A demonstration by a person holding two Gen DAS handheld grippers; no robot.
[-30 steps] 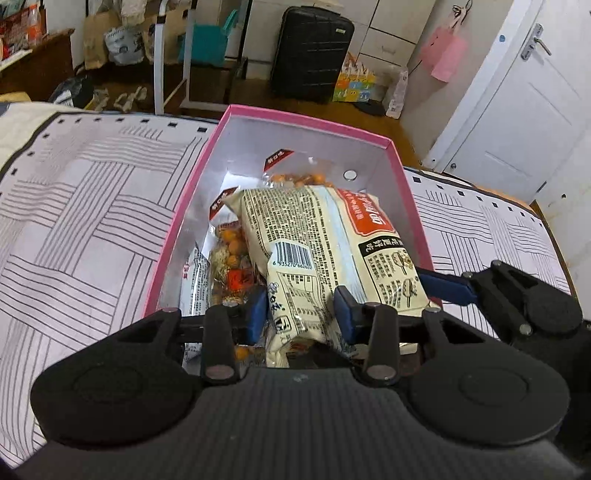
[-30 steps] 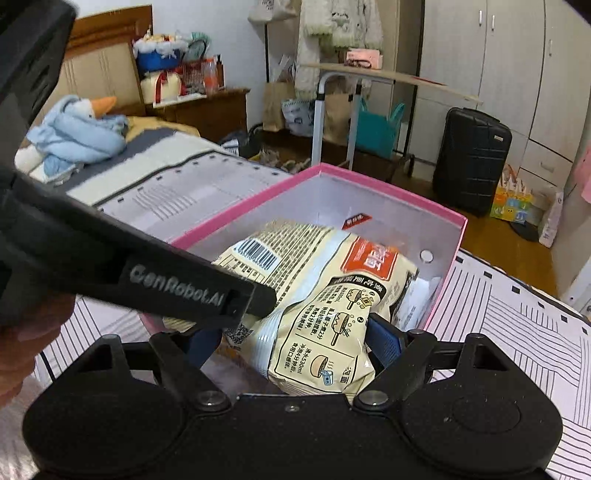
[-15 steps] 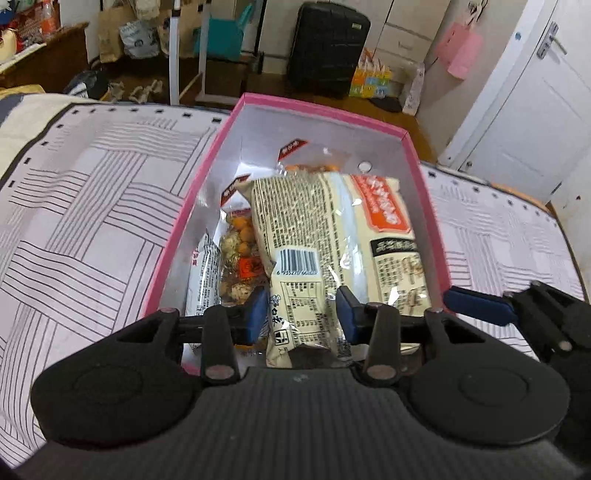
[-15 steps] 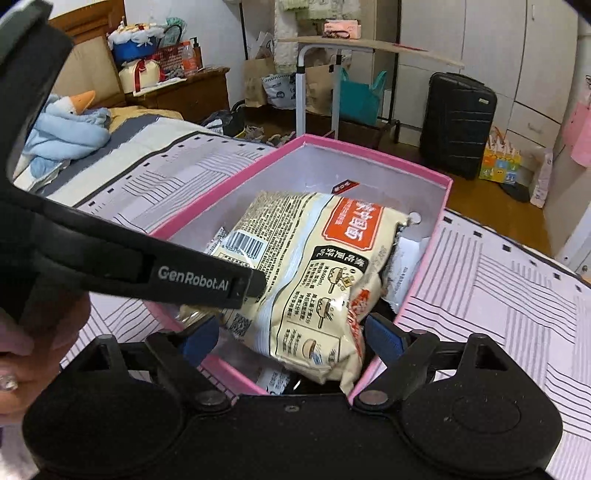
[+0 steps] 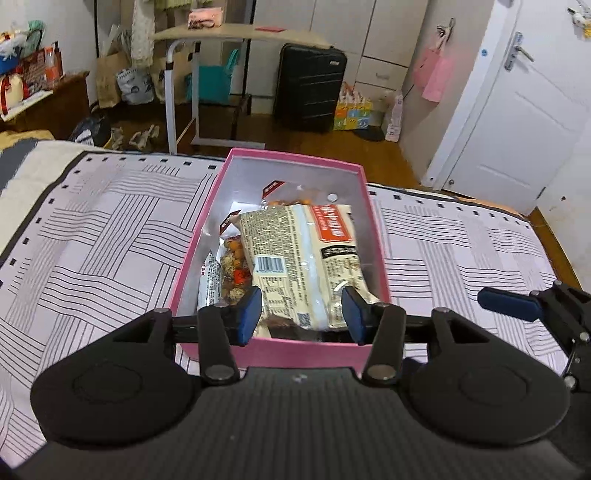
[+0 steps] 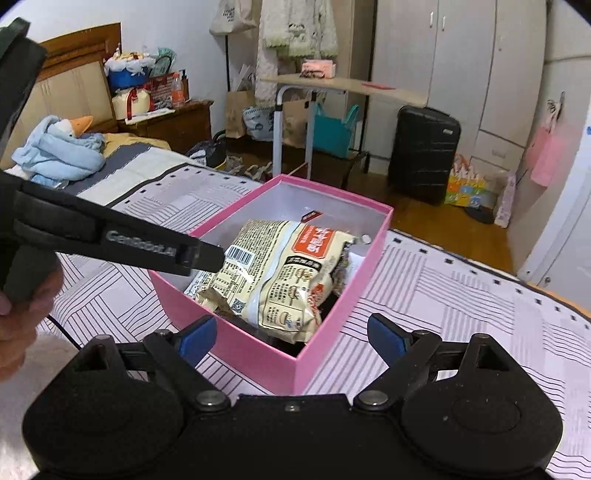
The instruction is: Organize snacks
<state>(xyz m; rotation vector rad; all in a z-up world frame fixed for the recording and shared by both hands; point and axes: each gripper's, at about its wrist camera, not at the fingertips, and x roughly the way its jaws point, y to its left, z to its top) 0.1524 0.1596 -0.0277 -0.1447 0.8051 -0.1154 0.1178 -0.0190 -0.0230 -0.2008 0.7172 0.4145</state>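
A pink box (image 5: 295, 158) stands on the patterned bed sheet and holds several snack packets. A cream noodle packet (image 5: 306, 251) with an orange label lies on top, beside a clear bag of mixed nuts (image 5: 233, 274). My left gripper (image 5: 303, 314) hovers over the box's near end. Its jaws are opening, and the packet's near end shows between the blue pads without being pressed. My right gripper (image 6: 291, 338) stands open above the box's near corner (image 6: 258, 356) with nothing held. The noodle packet (image 6: 280, 273) rests tilted inside the box. The left gripper's black arm (image 6: 147, 251) reaches in from the left.
The bed sheet (image 5: 103, 251) spreads on both sides of the box. Beyond the bed stand a black suitcase (image 5: 312, 86), a folding table (image 5: 236, 35) and a white door (image 5: 517, 110). A blue plush toy (image 6: 59, 151) lies near the headboard. A hand (image 6: 18, 325) holds the left gripper.
Both grippers have drawn back and upward from the box. The left jaws have widened and let go of the noodle packet, which has settled into the box.
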